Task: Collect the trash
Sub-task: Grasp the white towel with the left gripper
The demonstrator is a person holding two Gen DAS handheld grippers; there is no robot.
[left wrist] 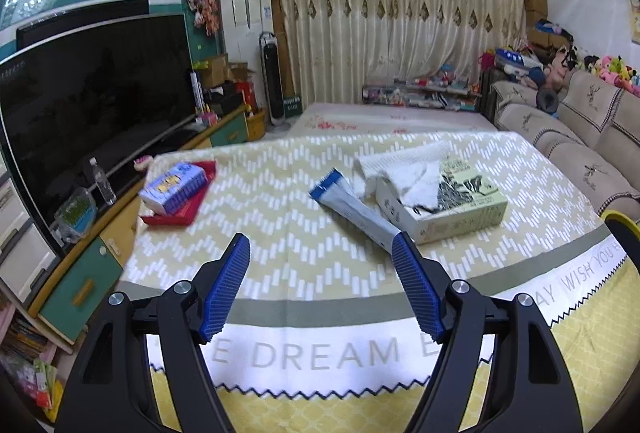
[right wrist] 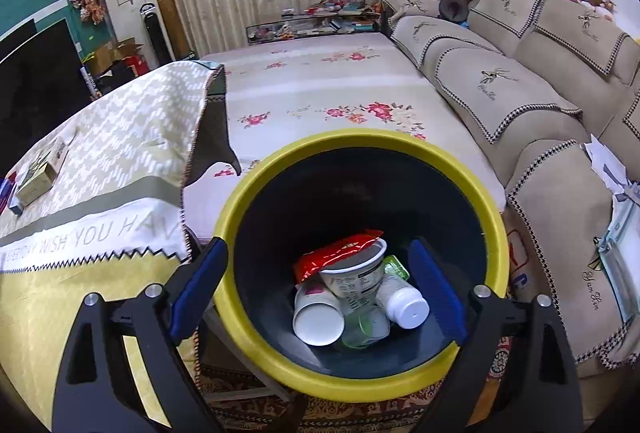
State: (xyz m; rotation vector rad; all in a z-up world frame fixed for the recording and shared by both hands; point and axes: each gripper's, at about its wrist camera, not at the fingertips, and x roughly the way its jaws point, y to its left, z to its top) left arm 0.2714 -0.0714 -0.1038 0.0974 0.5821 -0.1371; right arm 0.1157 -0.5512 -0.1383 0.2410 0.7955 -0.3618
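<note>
Curtains close off the far wall of a living room, with a dark television [left wrist: 92, 101] at left and a beige sofa [left wrist: 580, 129] at right. Only the left wrist view shows the table [left wrist: 280, 193] top in full, under a yellow zigzag cloth: a red tray [left wrist: 190, 203] carrying a blue tissue pack [left wrist: 174, 187], then a blue-and-silver wrapper [left wrist: 352, 207] lying flat, its near end beside the left gripper [left wrist: 322, 247], whose jaws stand wide apart and hold nothing. Just right of the wrapper sits a green tissue box [left wrist: 452, 207] with crumpled white paper [left wrist: 404, 171] on it.

Only the right wrist view looks down into the yellow-rimmed bin [right wrist: 256, 345], standing just off the table's corner, before the sofa. Inside lie a red packet [right wrist: 340, 253], a white cup [right wrist: 318, 317], a printed tub [right wrist: 356, 279], a clear cup [right wrist: 366, 325] and a white bottle [right wrist: 404, 303]. The right gripper [right wrist: 320, 287] hangs over the bin, jaws apart and empty.
</note>
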